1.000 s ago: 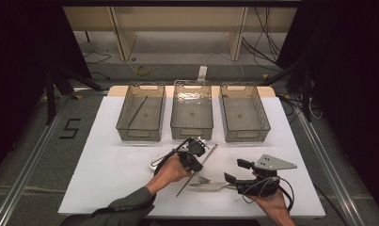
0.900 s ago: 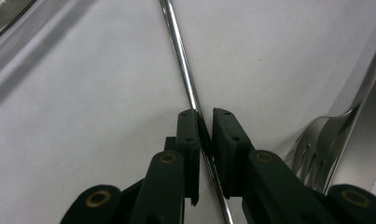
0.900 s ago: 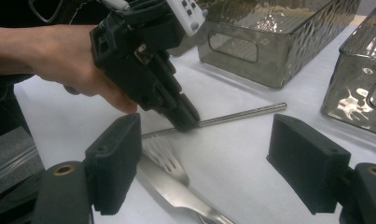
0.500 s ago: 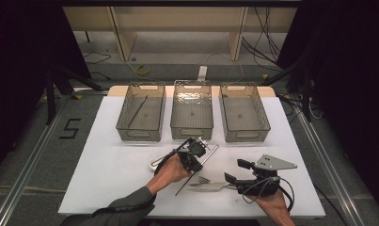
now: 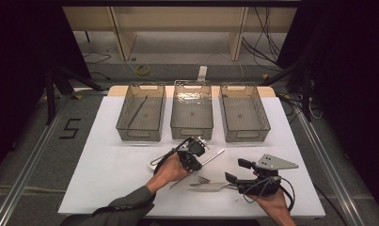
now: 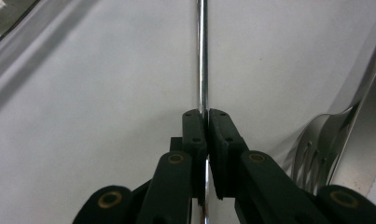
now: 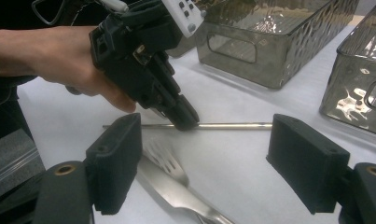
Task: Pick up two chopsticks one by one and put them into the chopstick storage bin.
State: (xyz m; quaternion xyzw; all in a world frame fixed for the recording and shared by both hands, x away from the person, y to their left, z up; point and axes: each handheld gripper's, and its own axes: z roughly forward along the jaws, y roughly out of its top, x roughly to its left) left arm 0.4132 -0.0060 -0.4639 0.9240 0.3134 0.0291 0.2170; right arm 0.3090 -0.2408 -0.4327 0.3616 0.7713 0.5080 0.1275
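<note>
The left gripper view shows the left gripper point(image 6: 203, 122), its jaws having just been closing, clamped on the thin shiny metal rod point(image 6: 202, 51), lying on the white table point(image 5: 107, 165).

The right gripper view shows the right gripper point(image 7: 202, 163) gaping wide, empty, with the silver fork point(image 7: 164, 161) at its seven o'clock, and the clear ribbed plastic bins point(image 5: 192, 113) stand at twelve o'clock of the rod.

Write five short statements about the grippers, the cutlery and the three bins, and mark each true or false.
1. The left gripper is clamped on the thin metal rod. True.
2. The right gripper is closed on the fork. False: its jaws stand wide open.
3. The left bin holds one thin utensil. True.
4. The middle bin holds the fork. False: the fork lies on the table.
5. The rod is lifted clear of the table. False: it lies on it.
</note>
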